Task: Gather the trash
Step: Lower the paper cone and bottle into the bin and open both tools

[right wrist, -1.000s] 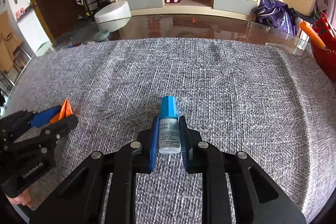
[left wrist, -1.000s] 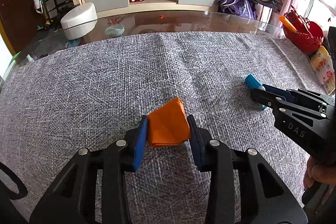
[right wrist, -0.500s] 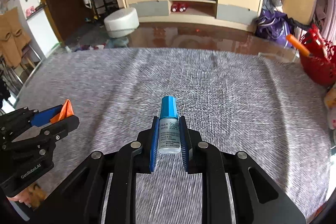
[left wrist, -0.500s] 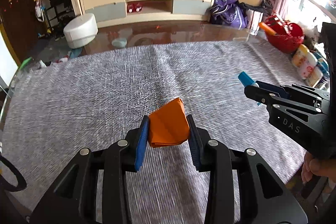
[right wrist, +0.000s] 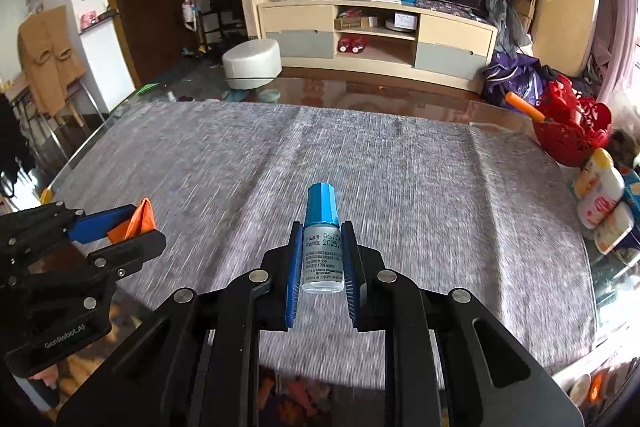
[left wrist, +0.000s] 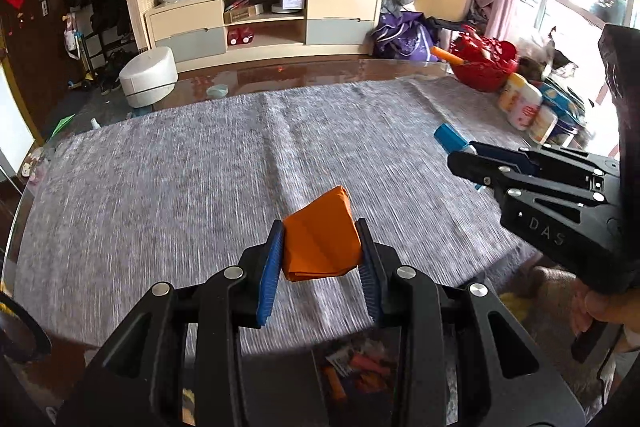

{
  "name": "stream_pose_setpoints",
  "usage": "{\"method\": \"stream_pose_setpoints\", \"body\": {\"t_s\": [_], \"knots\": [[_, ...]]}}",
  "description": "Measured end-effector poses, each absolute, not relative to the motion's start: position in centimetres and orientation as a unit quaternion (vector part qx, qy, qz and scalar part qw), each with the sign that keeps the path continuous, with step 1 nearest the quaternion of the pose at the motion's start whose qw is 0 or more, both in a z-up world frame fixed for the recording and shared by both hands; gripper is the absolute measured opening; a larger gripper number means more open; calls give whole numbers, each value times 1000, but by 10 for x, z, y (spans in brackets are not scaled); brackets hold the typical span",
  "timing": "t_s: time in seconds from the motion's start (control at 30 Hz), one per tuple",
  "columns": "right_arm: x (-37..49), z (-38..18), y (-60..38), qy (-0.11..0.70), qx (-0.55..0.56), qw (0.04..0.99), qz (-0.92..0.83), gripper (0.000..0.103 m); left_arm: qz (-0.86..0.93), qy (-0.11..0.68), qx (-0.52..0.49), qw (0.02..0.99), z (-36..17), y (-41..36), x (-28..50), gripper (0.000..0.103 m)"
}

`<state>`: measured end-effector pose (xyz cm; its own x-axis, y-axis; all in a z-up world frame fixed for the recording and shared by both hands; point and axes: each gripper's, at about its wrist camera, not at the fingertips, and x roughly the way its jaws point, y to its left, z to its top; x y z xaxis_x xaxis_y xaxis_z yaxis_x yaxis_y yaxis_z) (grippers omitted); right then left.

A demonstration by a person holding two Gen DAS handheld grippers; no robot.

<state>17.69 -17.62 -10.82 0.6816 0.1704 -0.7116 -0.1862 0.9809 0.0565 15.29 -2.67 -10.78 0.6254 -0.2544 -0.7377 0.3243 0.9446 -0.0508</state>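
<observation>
— What has the left gripper got?

— A folded orange paper. The two blue pads press on its sides, so the jaws stand part-way apart, as wide as the paper is. Its pointed end sticks out forward past the fingertips.

— Is it touching the table?

— No. It hangs in the air above the grey cloth, near the table's front edge. The cloth below is streaked with blur.

— And the right gripper?

— Its jaws are closer together, pinching a small bottle with a blue cap. The pads clamp the white printed label on both sides; the cap pokes out ahead of the tips. The bottle is also off the cloth.

— Can each tool see the other?

— Yes. From the left camera the right gripper comes in from the right edge, the blue cap showing at its tip, with a hand under its body. From the right camera the left gripper sits at the left edge with the orange paper's corner between its fingers.

— Anything below them?

— Under the table's front edge there is a clutter of orange and red scraps, too blurred to name. On the right side of the table stand a red basket and some bottles, well away from both tools.
</observation>
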Motion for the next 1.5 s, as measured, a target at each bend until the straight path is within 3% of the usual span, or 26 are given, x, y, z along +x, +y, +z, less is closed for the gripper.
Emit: {"method": "stream_pose_setpoints", "body": {"t_s": [0.2, 0.47, 0.9, 1.27, 1.43, 1.5], "knots": [[132, -121, -182, 398, 0, 911, 111, 20, -168, 412, 55, 894, -128, -30, 111, 33], [93, -180, -192, 444, 40, 886, 129, 20, -167, 445, 37, 879, -173, -24, 71, 34], [64, -259, -182, 507, 73, 847, 140, 20, -177, 516, 9, 838, -262, -24, 44, 34], [64, -282, -182, 532, 79, 833, 133, 20, -193, 561, 16, 805, -302, -38, 43, 35], [70, -283, -189, 531, 87, 834, 119, 23, -188, 563, 12, 805, -304, -38, 48, 47], [71, -285, -192, 531, 85, 836, 107, 40, -182, 564, 13, 806, -305, -37, 49, 54]]}}
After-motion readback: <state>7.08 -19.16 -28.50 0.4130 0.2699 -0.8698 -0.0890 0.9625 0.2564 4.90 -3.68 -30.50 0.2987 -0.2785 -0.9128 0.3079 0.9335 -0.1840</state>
